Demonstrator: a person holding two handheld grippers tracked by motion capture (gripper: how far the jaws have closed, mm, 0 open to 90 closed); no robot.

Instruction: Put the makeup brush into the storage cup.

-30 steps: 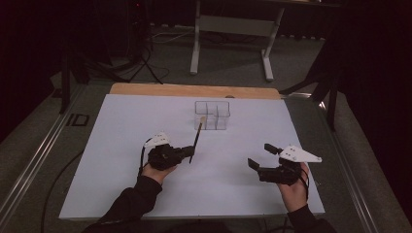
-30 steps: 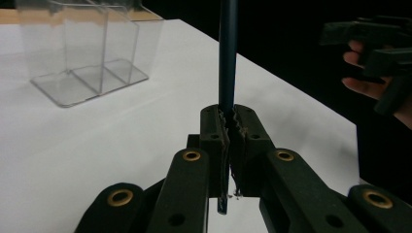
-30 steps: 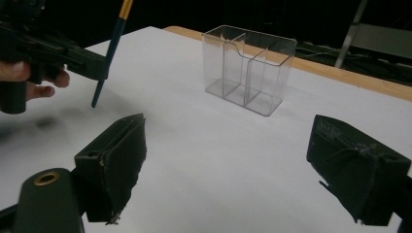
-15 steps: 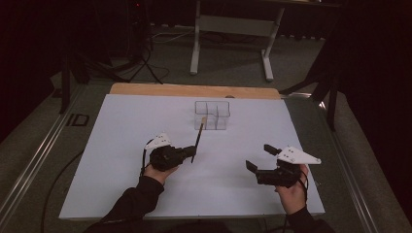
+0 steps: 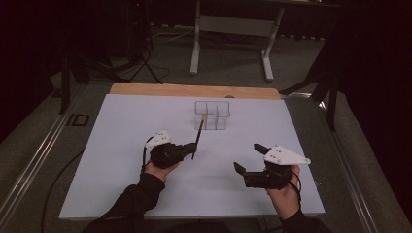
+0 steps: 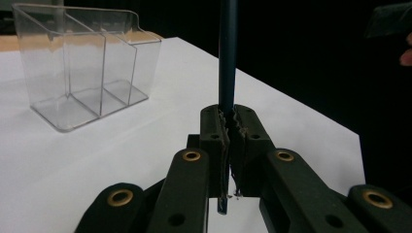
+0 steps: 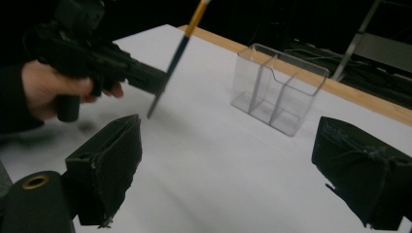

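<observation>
Left tool [image 5: 188, 150]: clamped on pencil [image 5: 198, 137], near clear organizer [image 5: 212, 114]
Right tool [image 5: 248, 159]: jaws apart, empty, farther from organizer

My white surface [image 5: 121, 145] has a wooden strip [image 5: 194, 90] along its far edge. Beyond lies grey floor [image 5: 223, 53], a pale-legged table frame [image 5: 231, 43], cables [image 5: 145, 68], and dark surroundings.

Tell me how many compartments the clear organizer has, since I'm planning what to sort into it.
3. The clear organizer has a left compartment, a middle one and a right one, side by side. All look empty; nothing seems hidden.
</observation>
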